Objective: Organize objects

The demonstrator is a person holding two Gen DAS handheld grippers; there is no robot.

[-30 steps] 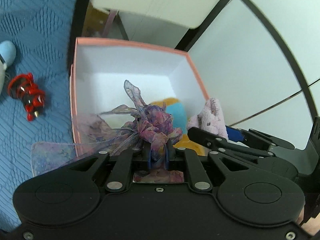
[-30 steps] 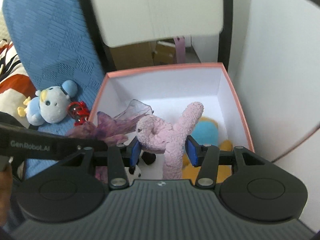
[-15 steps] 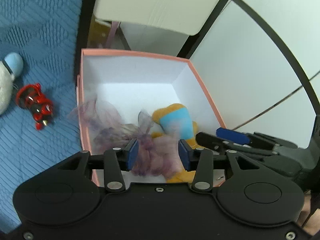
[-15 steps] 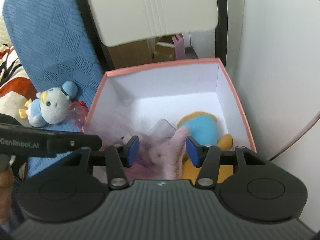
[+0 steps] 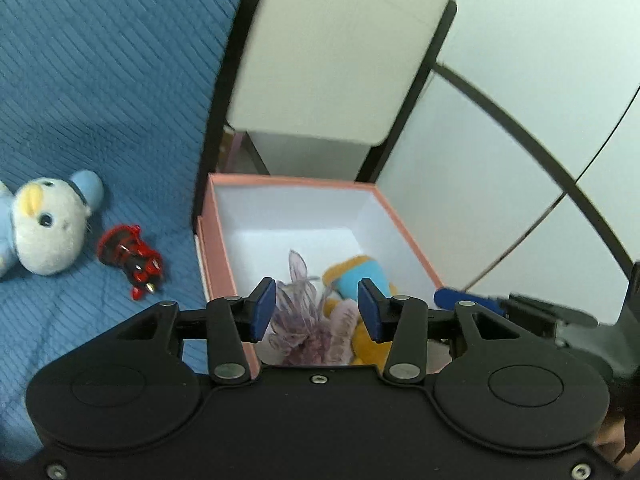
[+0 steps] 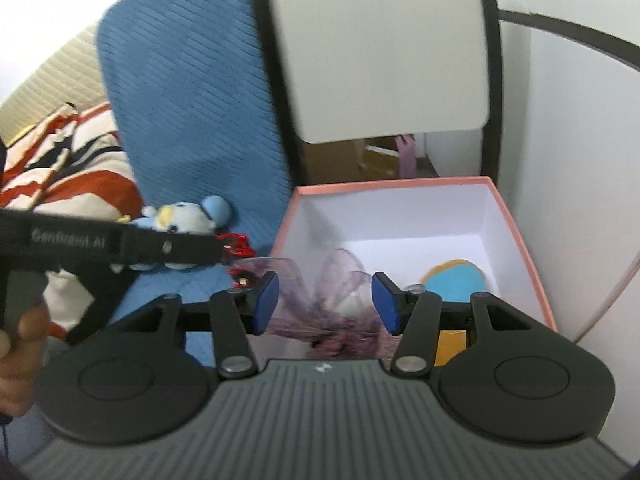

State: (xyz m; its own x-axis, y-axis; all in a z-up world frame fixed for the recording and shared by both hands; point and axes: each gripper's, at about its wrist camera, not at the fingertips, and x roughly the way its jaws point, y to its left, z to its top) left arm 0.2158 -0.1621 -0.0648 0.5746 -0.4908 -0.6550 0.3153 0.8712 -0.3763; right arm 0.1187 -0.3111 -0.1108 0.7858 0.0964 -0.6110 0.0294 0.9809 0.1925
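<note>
Both my tools, left and right, hang open and empty over the pink box, purple ribbon probably lying inside.

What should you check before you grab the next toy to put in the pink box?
1. Left hand-held gripper empty, nothing between its blue pads: ok.
2. Right hand-held gripper empty too: ok.
3. Pink box open, with bare white floor at the back for more toys: ok.
4. Purple gauzy bow and orange-and-blue plush lying inside the box: ok.
5. Blue-and-white bird plush and red toy put away: not ok, both lie on the blue quilt left of the box.
6. Whether the pale pink plush sits fully inside: cannot tell, the gripper body hides the near end.
</note>
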